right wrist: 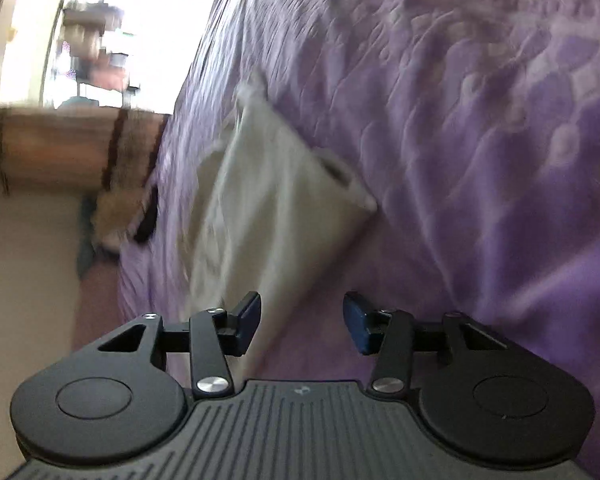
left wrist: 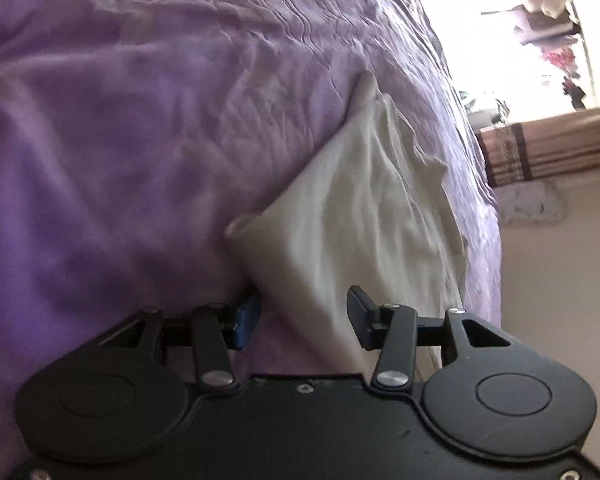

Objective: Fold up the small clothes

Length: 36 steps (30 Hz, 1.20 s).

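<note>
A small white garment (left wrist: pixel 356 216) lies folded on the purple bedspread (left wrist: pixel 120 140), near the bed's edge. In the left wrist view my left gripper (left wrist: pixel 304 316) hovers open just over the garment's near corner, and the cloth shows between the jaws without the pads pressing it. The right wrist view shows the same white garment (right wrist: pixel 268 208) as a wedge on the purple bedspread (right wrist: pixel 480 140). My right gripper (right wrist: pixel 302 322) is open at its near tip, the left pad over cloth, the right pad over the bedspread.
The bed's edge runs close behind the garment, with a pale floor (left wrist: pixel 560 300) beyond. A striped brown curtain (left wrist: pixel 548 148) and a bright window (right wrist: pixel 108 32) stand past the edge. A dark object (right wrist: pixel 148 216) lies by the bed's edge.
</note>
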Motion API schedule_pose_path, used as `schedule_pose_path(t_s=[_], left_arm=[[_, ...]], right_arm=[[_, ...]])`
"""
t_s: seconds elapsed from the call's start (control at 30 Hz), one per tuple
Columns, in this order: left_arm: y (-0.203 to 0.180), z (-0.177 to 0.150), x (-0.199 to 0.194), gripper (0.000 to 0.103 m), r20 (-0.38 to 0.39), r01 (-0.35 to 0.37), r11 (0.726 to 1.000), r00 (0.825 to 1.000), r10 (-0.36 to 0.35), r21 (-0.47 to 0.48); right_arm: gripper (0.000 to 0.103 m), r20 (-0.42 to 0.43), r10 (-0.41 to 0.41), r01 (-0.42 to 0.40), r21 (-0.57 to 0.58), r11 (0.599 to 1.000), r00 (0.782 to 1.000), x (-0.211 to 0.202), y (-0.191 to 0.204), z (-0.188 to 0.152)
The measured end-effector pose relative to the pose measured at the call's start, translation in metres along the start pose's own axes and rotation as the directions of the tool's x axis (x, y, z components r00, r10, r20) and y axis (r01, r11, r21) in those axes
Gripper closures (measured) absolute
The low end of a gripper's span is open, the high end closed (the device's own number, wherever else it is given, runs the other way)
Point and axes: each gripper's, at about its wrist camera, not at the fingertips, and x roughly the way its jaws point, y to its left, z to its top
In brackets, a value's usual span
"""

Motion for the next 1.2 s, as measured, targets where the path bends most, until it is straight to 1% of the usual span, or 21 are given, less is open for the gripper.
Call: schedule_pose_path(t_s=[0.1, 0.13, 0.17, 0.2, 0.23, 0.27, 0.3, 0.37, 0.4, 0.53, 0.6, 0.7, 0.8, 0.9, 0.97, 1.0, 1.07, 1.1, 1.13, 1.17, 1.2], left_arm=[[-0.005, 0.008, 0.012, 0.063, 0.019, -0.011, 0.998, 1.000, 0.012, -0.059], [-0.010, 0.013, 0.013, 0.074, 0.023, -0.019, 0.998, 1.000, 0.021, -0.060], [-0.016, 0.015, 0.014, 0.090, 0.028, -0.035, 0.998, 0.999, 0.037, -0.045], [-0.022, 0.017, 0.014, 0.099, 0.025, -0.054, 0.998, 0.998, 0.054, -0.019], [-0.023, 0.019, 0.007, 0.100, 0.027, -0.070, 0.998, 0.997, 0.070, -0.009], [-0.032, 0.020, 0.005, 0.100, 0.035, -0.074, 0.997, 0.997, 0.074, -0.001], [-0.040, 0.022, 0.000, 0.100, 0.045, -0.073, 0.997, 0.996, 0.072, 0.016], [-0.052, 0.023, -0.014, 0.100, 0.066, -0.048, 0.998, 0.997, 0.045, 0.045], [-0.058, 0.023, -0.021, 0.101, 0.073, -0.022, 0.998, 0.997, 0.018, 0.056], [-0.076, 0.016, -0.060, 0.101, 0.090, 0.083, 0.990, 0.992, -0.093, 0.112], [-0.073, 0.000, -0.088, 0.101, 0.088, 0.114, 0.984, 0.988, -0.126, 0.138], [-0.043, -0.033, -0.135, 0.101, 0.072, 0.126, 0.979, 0.988, -0.139, 0.163], [0.004, -0.071, -0.158, 0.101, 0.033, 0.061, 0.988, 0.997, -0.067, 0.142], [0.051, -0.101, -0.161, 0.101, -0.019, -0.054, 0.992, 0.998, 0.056, 0.112], [0.074, -0.112, -0.158, 0.091, -0.034, -0.146, 0.982, 0.988, 0.151, 0.122], [0.082, -0.114, -0.161, 0.090, -0.039, -0.160, 0.979, 0.985, 0.166, 0.127], [0.089, -0.111, -0.179, 0.090, -0.041, -0.149, 0.983, 0.987, 0.154, 0.107], [0.088, -0.108, -0.188, 0.088, -0.035, -0.166, 0.979, 0.985, 0.171, 0.121], [0.086, -0.104, -0.200, 0.077, -0.015, -0.184, 0.973, 0.982, 0.188, 0.140], [0.081, -0.098, -0.207, 0.073, 0.009, -0.186, 0.970, 0.982, 0.187, 0.157], [0.074, -0.093, -0.212, 0.071, 0.039, -0.186, 0.966, 0.983, 0.182, 0.179]], right_arm=[[0.046, 0.059, 0.012, -0.016, 0.058, 0.998, 0.998, 0.014, 0.001, 0.007], [0.046, 0.072, 0.012, -0.017, 0.069, 0.997, 0.997, 0.020, 0.002, 0.009], [0.046, 0.080, 0.007, -0.013, 0.077, 0.997, 0.997, 0.023, 0.004, 0.012], [0.046, 0.086, -0.002, -0.005, 0.082, 0.997, 0.996, 0.027, 0.006, 0.011], [0.047, 0.089, -0.013, 0.006, 0.082, 0.997, 0.996, 0.030, 0.010, 0.011], [0.060, 0.086, -0.027, 0.020, 0.082, 0.996, 0.996, 0.035, 0.015, 0.011], [0.092, 0.082, -0.042, 0.035, 0.081, 0.996, 0.996, 0.041, 0.021, 0.012], [0.098, 0.092, -0.084, 0.077, 0.078, 0.994, 0.992, 0.042, 0.028, 0.017], [0.098, 0.105, -0.090, 0.083, 0.070, 0.994, 0.990, 0.040, 0.034, 0.020], [0.099, 0.147, -0.041, 0.044, -0.020, 0.999, 0.988, 0.027, 0.070, 0.020], [0.099, 0.151, -0.007, 0.015, -0.053, 0.998, 0.989, 0.014, 0.083, 0.016], [0.099, 0.133, 0.028, -0.015, -0.095, 0.995, 0.991, -0.014, 0.090, 0.005], [0.099, 0.097, 0.018, -0.006, -0.121, 0.993, 0.995, -0.049, 0.071, -0.017], [0.099, 0.037, -0.070, 0.074, -0.098, 0.992, 0.997, -0.069, 0.029, -0.044], [0.099, -0.010, -0.133, 0.132, -0.097, 0.986, 0.991, -0.072, -0.002, -0.057], [0.099, -0.007, -0.162, 0.161, -0.104, 0.982, 0.987, -0.073, -0.014, -0.063], [0.098, 0.009, -0.135, 0.135, -0.128, 0.982, 0.991, -0.080, -0.027, -0.067], [0.088, 0.004, -0.132, 0.132, -0.121, 0.984, 0.991, -0.086, -0.027, -0.066], [0.083, -0.002, -0.128, 0.127, -0.124, 0.984, 0.992, -0.092, -0.026, -0.064], [0.072, -0.003, -0.144, 0.142, -0.144, 0.979, 0.990, -0.097, -0.022, -0.062], [0.065, 0.007, -0.169, 0.168, -0.186, 0.968, 0.986, -0.106, -0.019, -0.059]])
